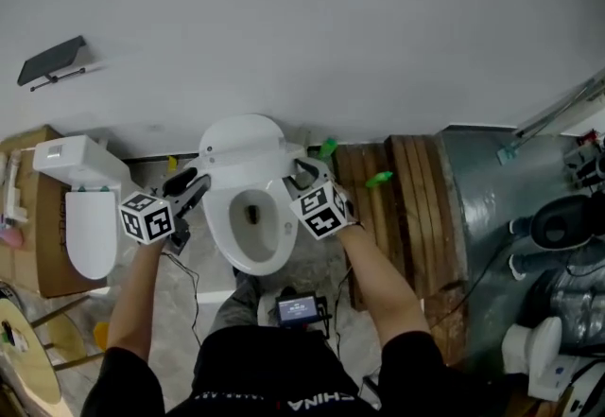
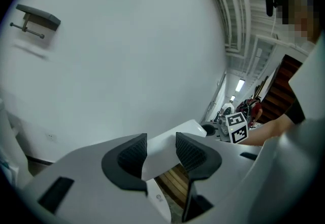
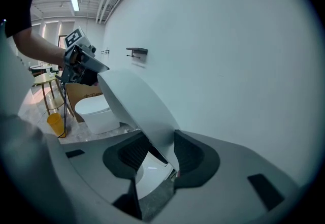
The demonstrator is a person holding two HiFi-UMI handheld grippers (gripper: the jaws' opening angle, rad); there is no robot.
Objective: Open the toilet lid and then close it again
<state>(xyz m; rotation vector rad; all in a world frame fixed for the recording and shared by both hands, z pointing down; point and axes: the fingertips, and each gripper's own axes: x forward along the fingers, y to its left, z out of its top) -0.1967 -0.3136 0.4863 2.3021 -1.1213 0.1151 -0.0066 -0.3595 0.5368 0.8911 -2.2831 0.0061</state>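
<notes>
Centrally, toilet lid [image 1: 241,136] raised over bowl [image 1: 253,228], leaning toward far wall, left gripper [image 1: 192,186] at left edge, right gripper [image 1: 304,171] at right edge, both jaws loosened astride lid rim.

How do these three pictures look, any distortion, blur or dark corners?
Head view: evenly lit, sharp, toilet lid clear. Left gripper view: strong fisheye, black corners, mosaic patch upper right. Right gripper view: same fisheye and black corners, bright ceiling lamp upper left.
</notes>
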